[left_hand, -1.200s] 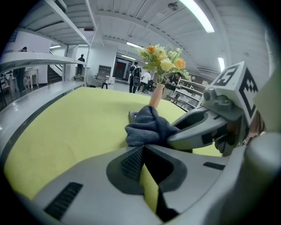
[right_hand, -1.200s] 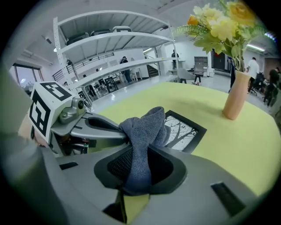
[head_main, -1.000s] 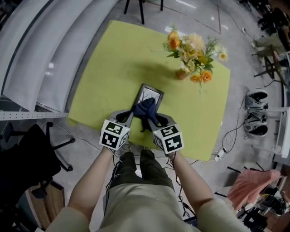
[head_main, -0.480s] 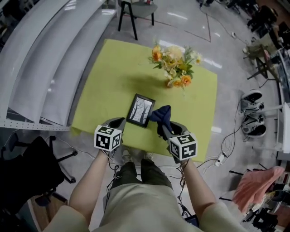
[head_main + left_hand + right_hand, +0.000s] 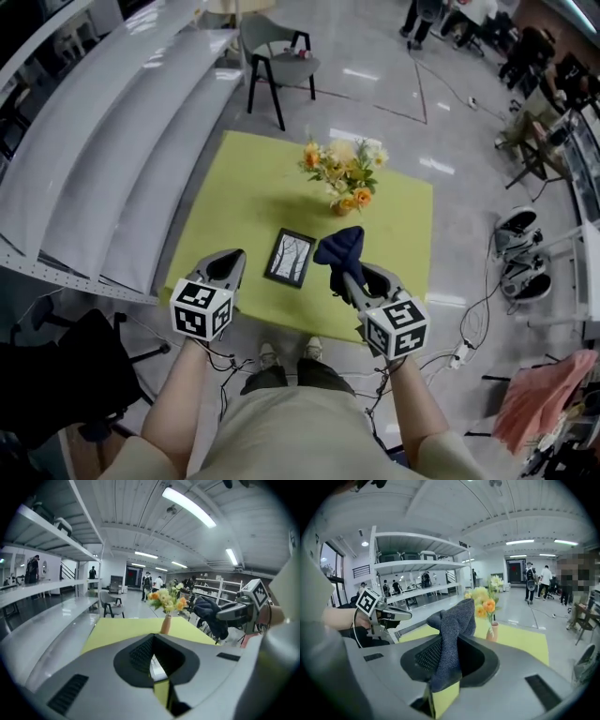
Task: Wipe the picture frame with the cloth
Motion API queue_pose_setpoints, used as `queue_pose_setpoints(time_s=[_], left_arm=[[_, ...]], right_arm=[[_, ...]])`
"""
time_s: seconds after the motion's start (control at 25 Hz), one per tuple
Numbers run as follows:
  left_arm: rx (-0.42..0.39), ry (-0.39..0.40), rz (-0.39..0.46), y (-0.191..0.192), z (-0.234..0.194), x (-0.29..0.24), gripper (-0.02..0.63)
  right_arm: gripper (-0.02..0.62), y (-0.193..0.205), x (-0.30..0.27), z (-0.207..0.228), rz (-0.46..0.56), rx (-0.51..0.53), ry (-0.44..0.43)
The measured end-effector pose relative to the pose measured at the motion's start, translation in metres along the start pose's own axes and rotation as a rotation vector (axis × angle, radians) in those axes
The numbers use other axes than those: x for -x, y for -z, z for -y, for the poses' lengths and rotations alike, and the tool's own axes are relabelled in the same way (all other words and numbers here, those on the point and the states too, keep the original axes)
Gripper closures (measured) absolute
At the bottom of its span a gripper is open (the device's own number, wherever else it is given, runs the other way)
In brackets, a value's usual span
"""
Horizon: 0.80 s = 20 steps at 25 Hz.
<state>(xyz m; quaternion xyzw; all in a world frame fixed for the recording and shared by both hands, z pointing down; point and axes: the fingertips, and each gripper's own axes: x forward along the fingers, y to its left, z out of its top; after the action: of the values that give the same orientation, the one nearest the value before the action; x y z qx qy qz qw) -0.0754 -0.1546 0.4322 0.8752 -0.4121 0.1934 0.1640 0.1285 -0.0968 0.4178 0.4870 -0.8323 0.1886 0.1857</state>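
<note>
A black picture frame (image 5: pixel 290 257) lies flat on the yellow-green table (image 5: pixel 234 187), near its front edge. My right gripper (image 5: pixel 350 274) hovers just right of the frame, shut on a dark blue cloth (image 5: pixel 341 247) that stands up out of its jaws. In the right gripper view the cloth (image 5: pixel 452 625) fills the gap of the gripper (image 5: pixel 445 667). My left gripper (image 5: pixel 231 260) hangs at the table's front left edge, left of the frame and apart from it. In its own view the left gripper (image 5: pixel 157 665) has its jaws together and holds nothing.
A vase of orange and yellow flowers (image 5: pixel 339 176) stands behind the frame. A grey chair (image 5: pixel 277 58) sits beyond the table. White curved shelving (image 5: pixel 112 169) runs along the left. A black chair (image 5: pixel 56 366) is at lower left; shoes and cables (image 5: pixel 516 244) lie at the right.
Both grippers have drawn back from the frame and spread apart. The cloth has come off the frame with the right gripper. The left gripper has moved left, off the frame's corner.
</note>
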Motion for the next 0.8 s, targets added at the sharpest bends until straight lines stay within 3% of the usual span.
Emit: queue_pose_setpoints(time_s=[0.36, 0.64, 0.8], left_arm=[[-0.161, -0.077, 0.248, -0.118, 0.012, 0.082, 0.6], [-0.24, -0.152, 0.415, -0.182, 0.029, 0.15, 0.6], [-0.299, -0.196, 0.496, -0.208, 0.038, 0.184, 0.6]], right_arm=[[0.499, -0.103, 0.054, -0.033, 0.193, 0.243, 0.012], [0.497, -0.177, 0.105, -0.053, 0.393, 0.291, 0.033], [0.497, -0.201, 0.133, -0.073, 0.484, 0.351, -0.001]])
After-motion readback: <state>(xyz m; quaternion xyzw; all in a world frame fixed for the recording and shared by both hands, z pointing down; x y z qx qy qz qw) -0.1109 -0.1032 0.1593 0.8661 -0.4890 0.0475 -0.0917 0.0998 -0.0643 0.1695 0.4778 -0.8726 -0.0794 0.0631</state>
